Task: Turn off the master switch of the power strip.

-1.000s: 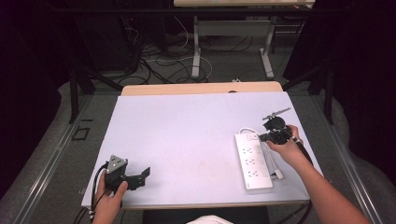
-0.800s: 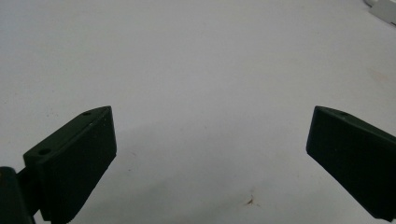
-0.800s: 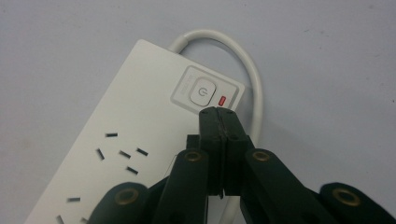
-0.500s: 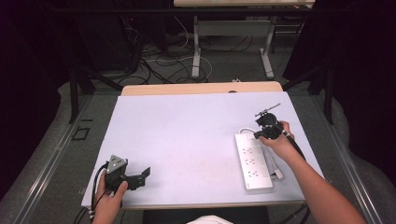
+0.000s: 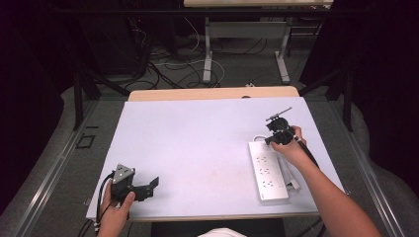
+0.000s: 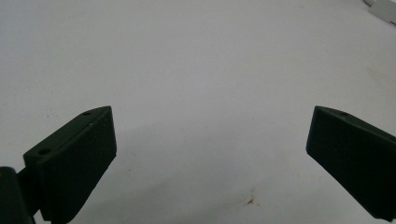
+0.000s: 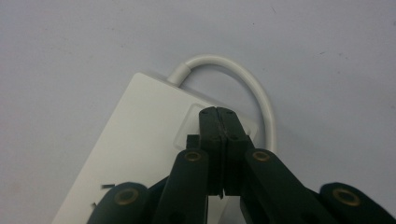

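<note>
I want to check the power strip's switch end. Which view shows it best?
The right gripper view: the power strip and its looping cord sit close under the shut right tool. The high view shows the whole strip, small. The left gripper view catches a corner.

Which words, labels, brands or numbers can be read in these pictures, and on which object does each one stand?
None: no text is legible in these pictures.
White power strip: no print can be made out on it; in the right gripper view only a blank raised rectangle shows near the closed jaws.
Left gripper and right gripper: no markings can be made out.
Table: plain.
</note>
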### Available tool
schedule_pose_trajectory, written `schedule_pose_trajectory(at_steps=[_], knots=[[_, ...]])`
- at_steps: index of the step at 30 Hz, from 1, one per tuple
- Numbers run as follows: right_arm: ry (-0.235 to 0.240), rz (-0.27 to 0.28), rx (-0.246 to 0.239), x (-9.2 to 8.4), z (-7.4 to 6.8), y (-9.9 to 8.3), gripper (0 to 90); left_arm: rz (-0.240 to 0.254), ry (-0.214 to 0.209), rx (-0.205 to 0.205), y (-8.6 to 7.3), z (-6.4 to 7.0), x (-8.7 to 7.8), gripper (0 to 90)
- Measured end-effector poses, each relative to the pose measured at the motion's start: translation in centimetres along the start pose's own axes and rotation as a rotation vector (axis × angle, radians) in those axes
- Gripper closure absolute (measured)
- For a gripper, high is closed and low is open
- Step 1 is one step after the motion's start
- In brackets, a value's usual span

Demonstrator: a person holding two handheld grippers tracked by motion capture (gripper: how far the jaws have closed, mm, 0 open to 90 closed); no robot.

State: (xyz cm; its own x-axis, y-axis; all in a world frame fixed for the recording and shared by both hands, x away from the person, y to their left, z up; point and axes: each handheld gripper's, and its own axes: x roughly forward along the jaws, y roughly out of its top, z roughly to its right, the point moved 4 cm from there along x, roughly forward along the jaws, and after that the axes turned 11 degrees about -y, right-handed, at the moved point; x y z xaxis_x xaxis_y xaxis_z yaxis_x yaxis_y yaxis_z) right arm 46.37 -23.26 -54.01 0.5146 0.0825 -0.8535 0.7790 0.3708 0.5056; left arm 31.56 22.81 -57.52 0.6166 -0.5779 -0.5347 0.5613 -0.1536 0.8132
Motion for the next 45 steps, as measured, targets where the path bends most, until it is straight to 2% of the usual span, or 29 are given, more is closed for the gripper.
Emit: schedule_pose_trajectory(at_steps=[4,26,31,33,37,40,44,45], knots=[[-0.01,0.004,-0.015,0.31,0.08,0.14,90.0,-0.001,0.0,0.0,0.0,-0.03,-0.03,1.7],[-0.001,-0.005,0.004,0.76,-0.24,0.08,90.0,-0.003,-0.002,0.002,-0.01,-0.04,-0.06,1.7],[0.0,0.008,-0.012,0.81,-0.29,0.07,90.0,-0.003,-0.001,-0.002,-0.03,-0.06,-0.07,1.9],[-0.002,0.001,0.004,0.77,-0.35,0.03,90.0,-0.005,-0.001,0.0,-0.02,-0.05,-0.06,2.0],[-0.008,0.018,-0.011,0.84,-0.23,-0.05,90.0,-0.004,-0.001,0.001,-0.02,-0.02,-0.04,2.0],[-0.01,0.015,0.003,0.85,-0.42,-0.02,90.0,-0.005,-0.002,-0.002,-0.04,0.01,-0.07,2.0],[-0.025,0.02,-0.006,0.91,-0.54,-0.12,90.0,-0.003,-0.001,0.002,-0.04,-0.03,-0.09,2.0],[-0.029,0.02,-0.027,0.89,-0.39,-0.19,90.0,-0.004,-0.001,0.002,-0.04,-0.03,-0.08,2.0]])
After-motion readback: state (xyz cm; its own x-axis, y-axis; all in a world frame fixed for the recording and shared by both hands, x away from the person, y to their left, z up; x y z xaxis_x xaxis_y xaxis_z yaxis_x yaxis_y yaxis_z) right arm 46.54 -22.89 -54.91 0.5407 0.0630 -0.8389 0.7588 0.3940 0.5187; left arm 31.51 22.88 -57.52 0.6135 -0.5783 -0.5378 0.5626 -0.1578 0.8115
